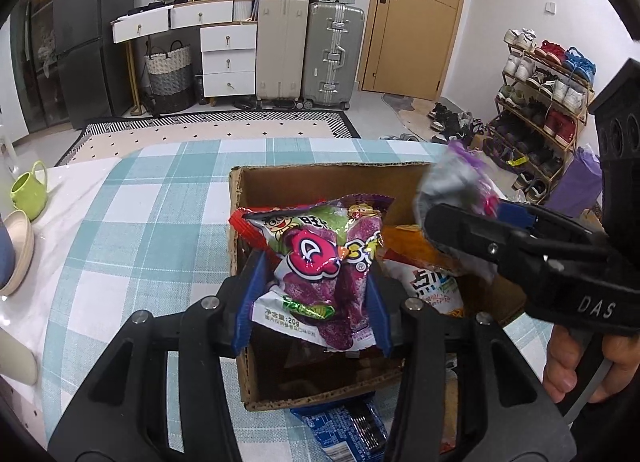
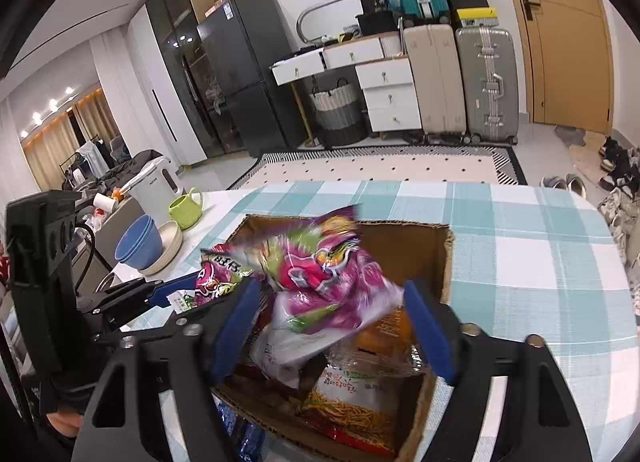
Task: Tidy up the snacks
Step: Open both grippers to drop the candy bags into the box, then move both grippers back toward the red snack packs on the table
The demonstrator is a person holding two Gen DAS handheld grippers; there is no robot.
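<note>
snacks are going into the cardboard box (image 1: pixel 248 362) on the checked table (image 1: pixel 132 221), and we are partway there. our left tool (image 1: pixel 312 294) is pinched narrow on a purple candy packet (image 1: pixel 320 262), its blue pads pressing both sides, and holds it over the open box. our right tool (image 2: pixel 332 326) stands wide, pads clear of a second purple packet (image 2: pixel 320 282) that sits blurred between them, apparently loose and dropping onto the packs already inside.

to do this well, we judge the left tool should come lower into the box before it lets go, so the packet lands flat on the noodle pack (image 2: pixel 348 402) and does not catch the rim. we should keep the two tools apart; they are near each other over the same opening.

the left view shows the right tool from the side with a hand (image 1: pixel 580 366) on its trigger, and a blue packet (image 1: pixel 348 434) still outside the near wall. the right view shows the box's contents more fully, and bowls (image 2: pixel 140 246) and a green cup (image 2: pixel 186 207) well apart on the table.
</note>
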